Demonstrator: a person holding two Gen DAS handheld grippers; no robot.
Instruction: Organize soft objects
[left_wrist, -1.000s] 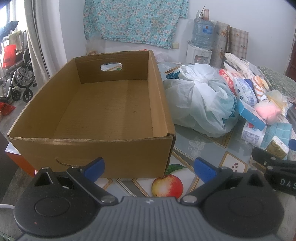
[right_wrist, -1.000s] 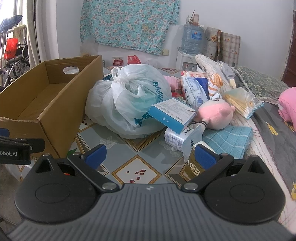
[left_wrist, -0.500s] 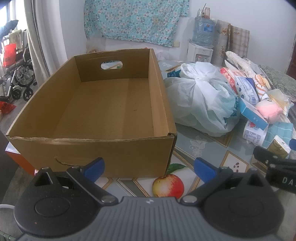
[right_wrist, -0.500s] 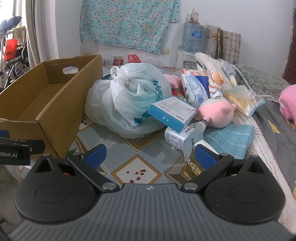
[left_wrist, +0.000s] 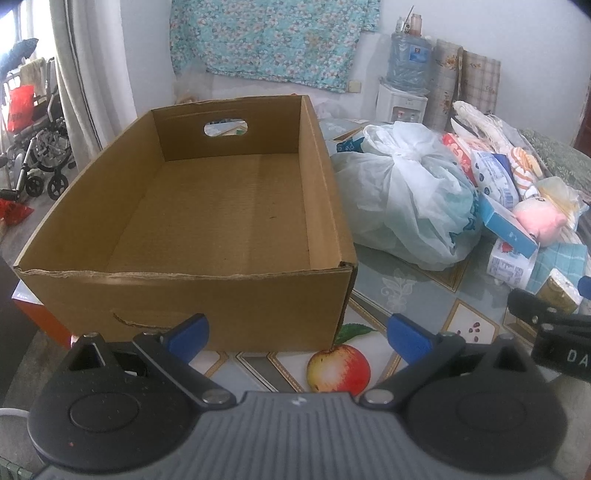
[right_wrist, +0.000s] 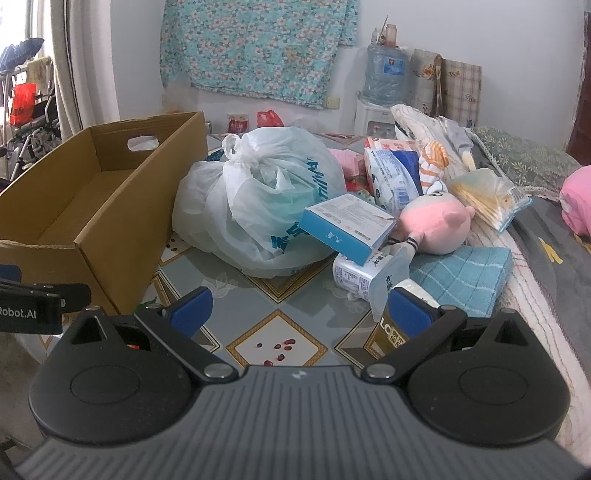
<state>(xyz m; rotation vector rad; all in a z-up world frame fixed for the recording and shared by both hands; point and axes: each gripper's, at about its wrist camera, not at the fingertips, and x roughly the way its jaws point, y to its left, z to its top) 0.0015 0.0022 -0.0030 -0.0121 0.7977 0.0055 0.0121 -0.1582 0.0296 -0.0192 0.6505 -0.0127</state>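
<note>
Cardboard box (left_wrist: 207, 221) sits before my left tool (left_wrist: 297, 334), whose fingers are spread and hold nothing. My right tool (right_wrist: 299, 306) is likewise spread, facing the pink plush toy (right_wrist: 439, 223) beside the tied plastic bag (right_wrist: 258, 199) on the surface (right_wrist: 258, 295).

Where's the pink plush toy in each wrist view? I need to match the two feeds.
Left wrist: pink plush toy at the far right edge, behind the blue box.
Right wrist: pink plush toy right of centre, just right of the blue box.
Shared landmark: the tied white plastic bag, left of the toy in both.
</note>
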